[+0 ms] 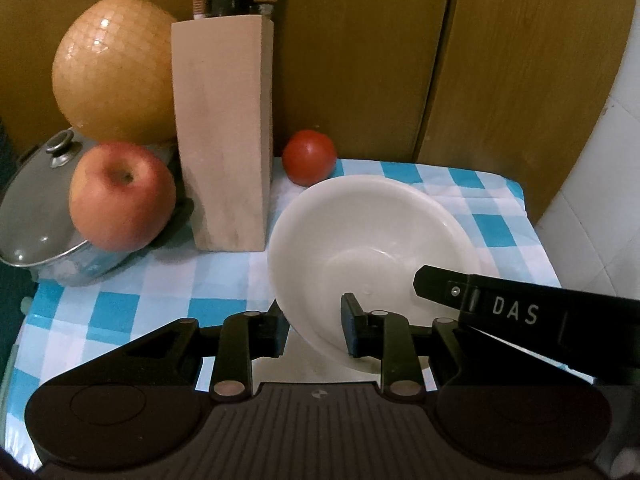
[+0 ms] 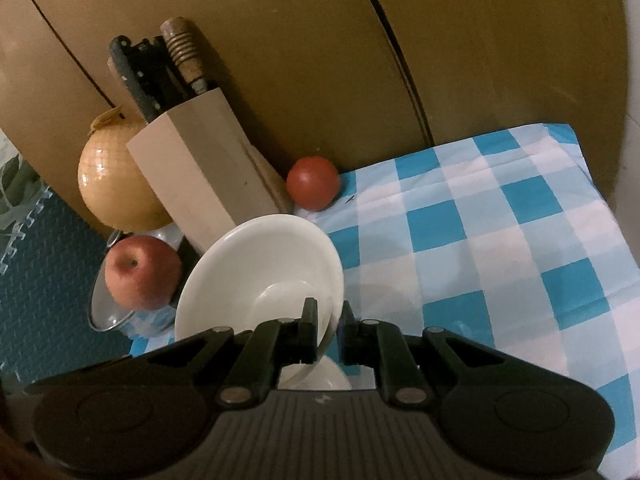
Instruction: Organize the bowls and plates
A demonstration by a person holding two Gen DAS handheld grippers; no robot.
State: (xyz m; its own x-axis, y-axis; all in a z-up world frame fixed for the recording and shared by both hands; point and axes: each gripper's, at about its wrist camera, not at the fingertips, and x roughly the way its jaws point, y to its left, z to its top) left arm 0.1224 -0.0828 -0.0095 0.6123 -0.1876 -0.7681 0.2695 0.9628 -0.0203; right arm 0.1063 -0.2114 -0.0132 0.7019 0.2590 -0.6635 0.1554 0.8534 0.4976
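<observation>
The white bowl [image 2: 260, 276] is held tilted above the checked counter [image 2: 500, 248], its rim pinched by the right hand-held gripper [image 2: 326, 332]; the left hand-held gripper [image 1: 312, 330] is spread astride the opposite rim. A slip would likely drop it. Nothing is in the bowl; knives fill the knife block [image 1: 224, 136].

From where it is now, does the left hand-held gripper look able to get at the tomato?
Probably not directly: the left hand-held gripper has its fingers straddling the white bowl's rim, and that bowl lies between it and the tomato. It would need to release and go over it.
</observation>
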